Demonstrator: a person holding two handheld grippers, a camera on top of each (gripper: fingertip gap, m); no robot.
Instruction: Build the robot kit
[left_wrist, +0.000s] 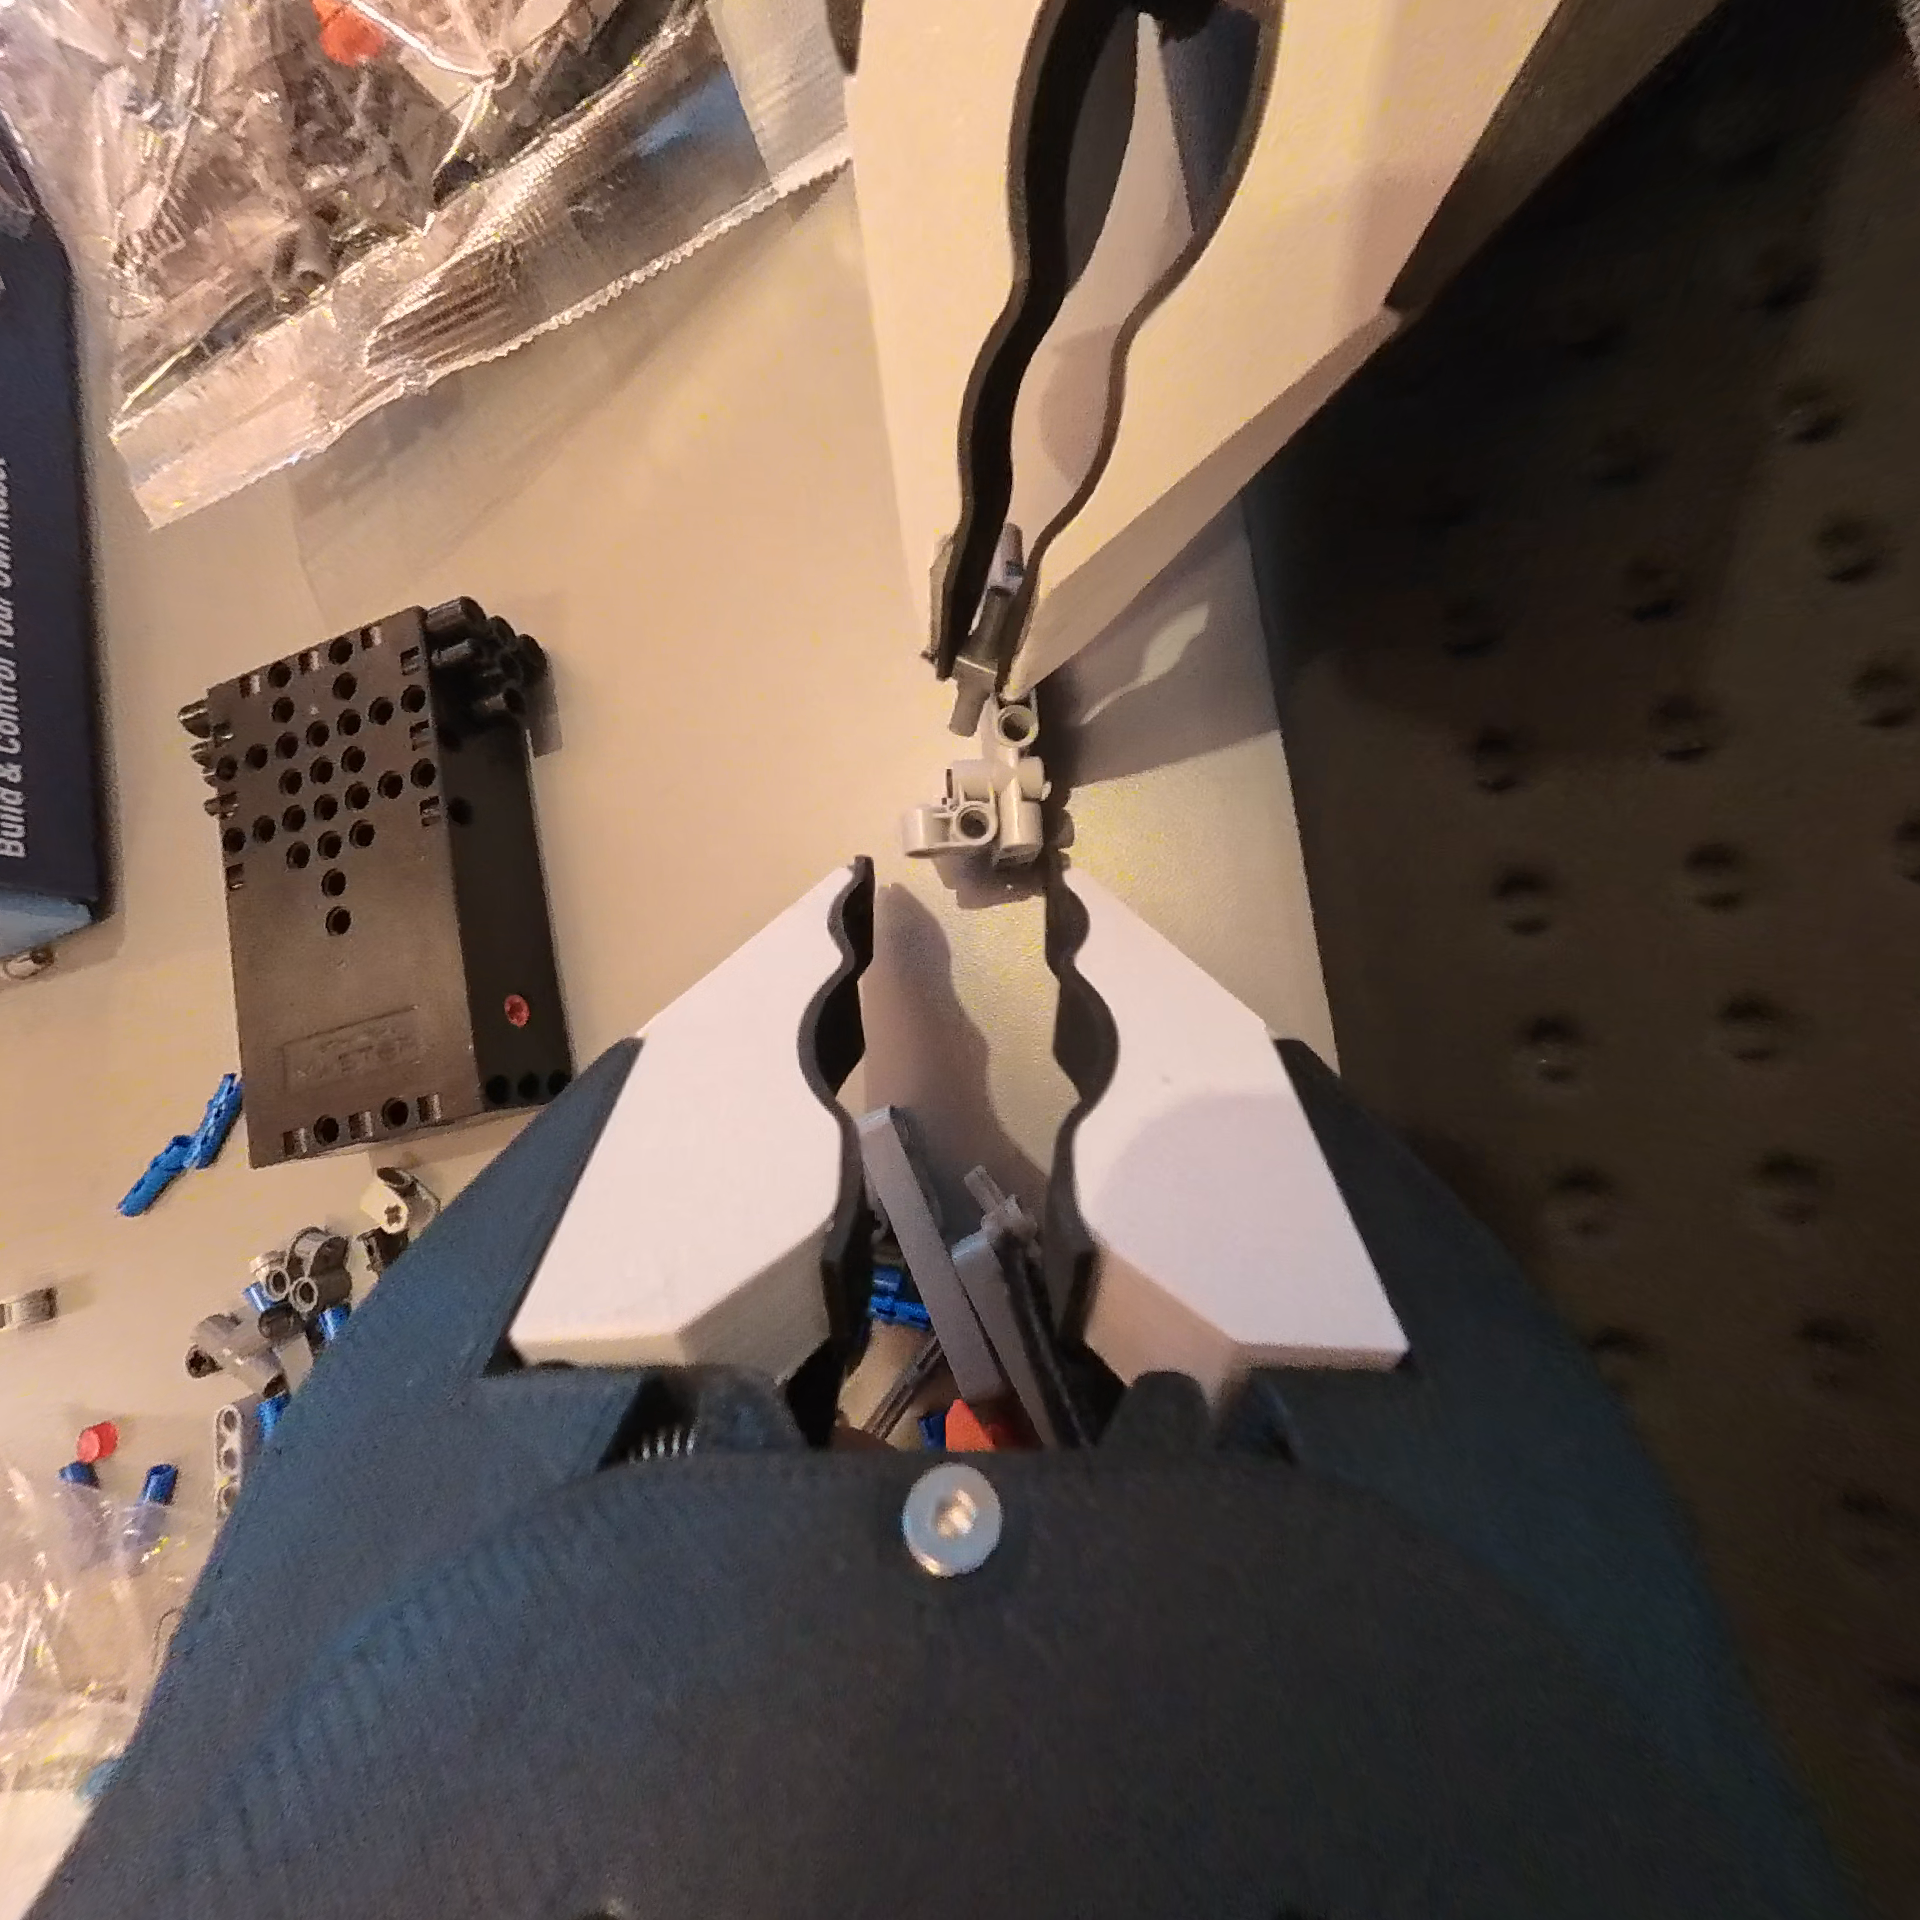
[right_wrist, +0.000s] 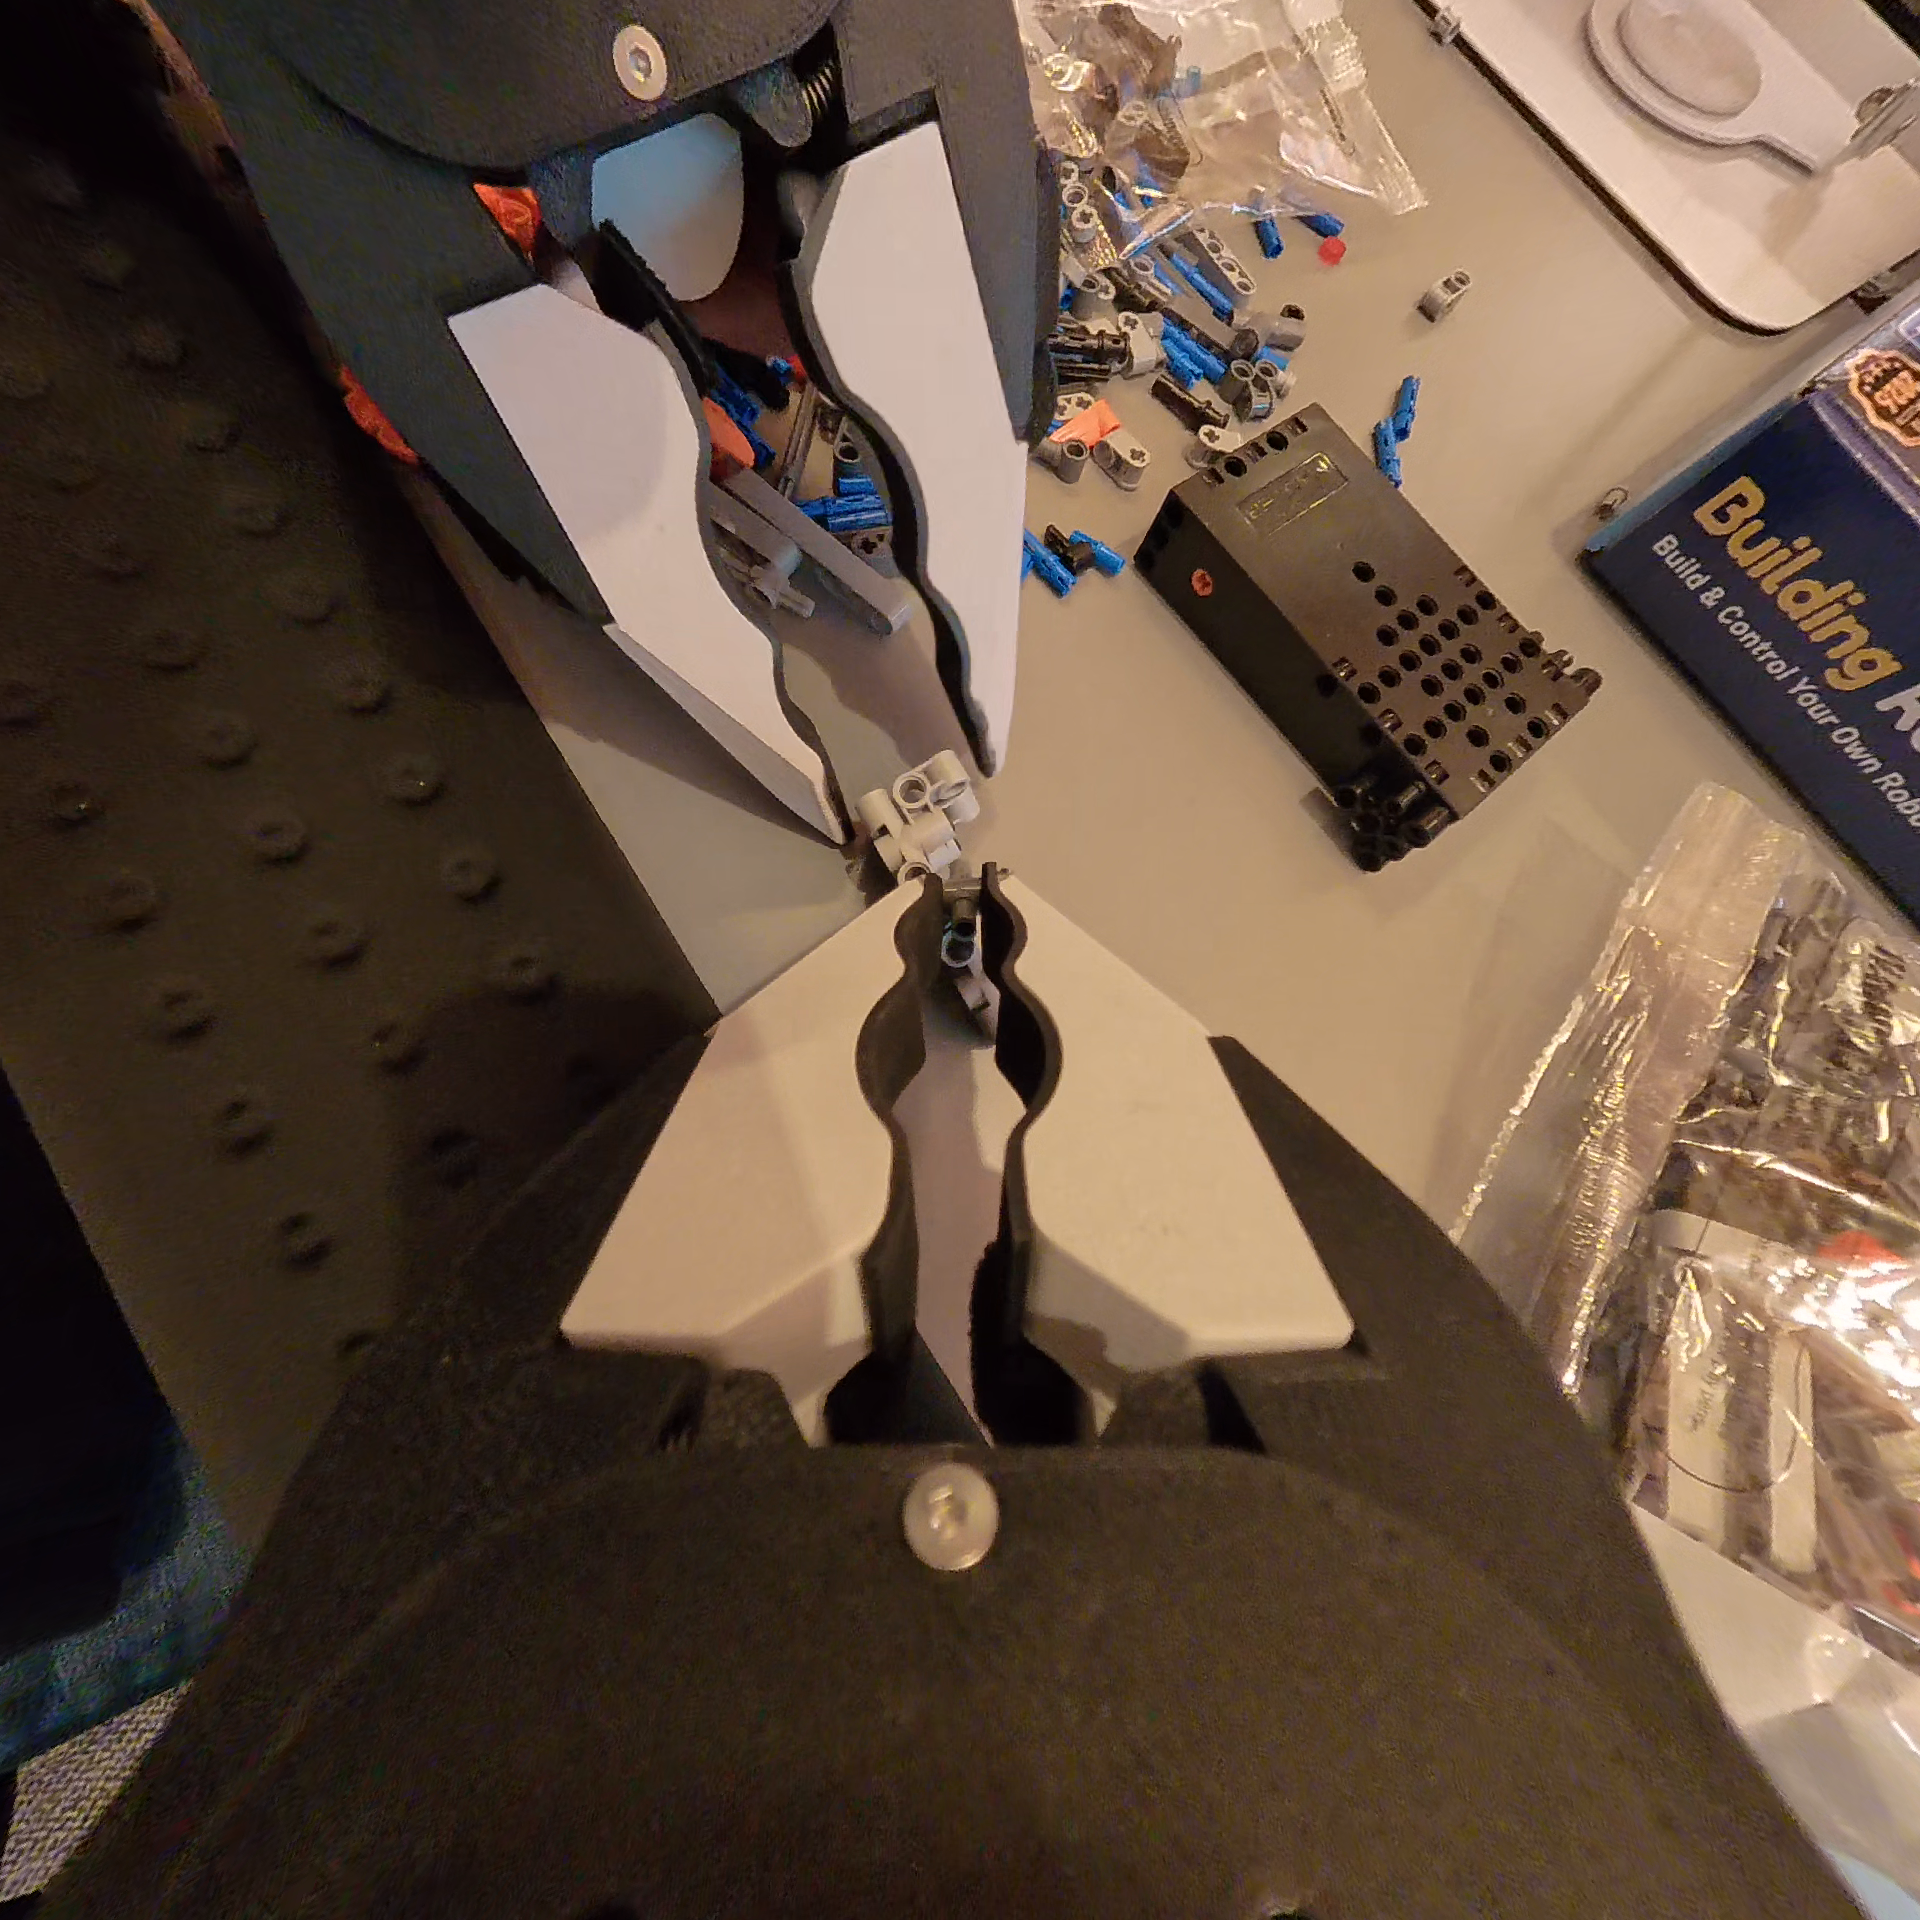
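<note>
My left gripper (left_wrist: 961, 868) is open, low over the white table (left_wrist: 675, 623) near its edge. A light grey connector assembly (left_wrist: 977, 810) lies just at its fingertips, and I cannot tell if they touch it. My right gripper (right_wrist: 956, 888) is shut on a small dark grey pin piece (right_wrist: 961, 945). The pin's tip points at the connector (right_wrist: 920, 821) and is nearly touching it. The right gripper (left_wrist: 977, 675) comes in from the top of the left wrist view with the pin (left_wrist: 992, 613). The left gripper (right_wrist: 912, 800) shows at the upper left of the right wrist view.
A black perforated block (right_wrist: 1371, 634) lies on the table beside loose blue and grey pieces (right_wrist: 1174, 312). A dark blue box (right_wrist: 1787, 623) and clear bags of parts (right_wrist: 1714, 1195) sit farther off. A dark dimpled surface (right_wrist: 260, 727) lies past the table edge. My two grippers' fingertips are within a few centimetres of each other.
</note>
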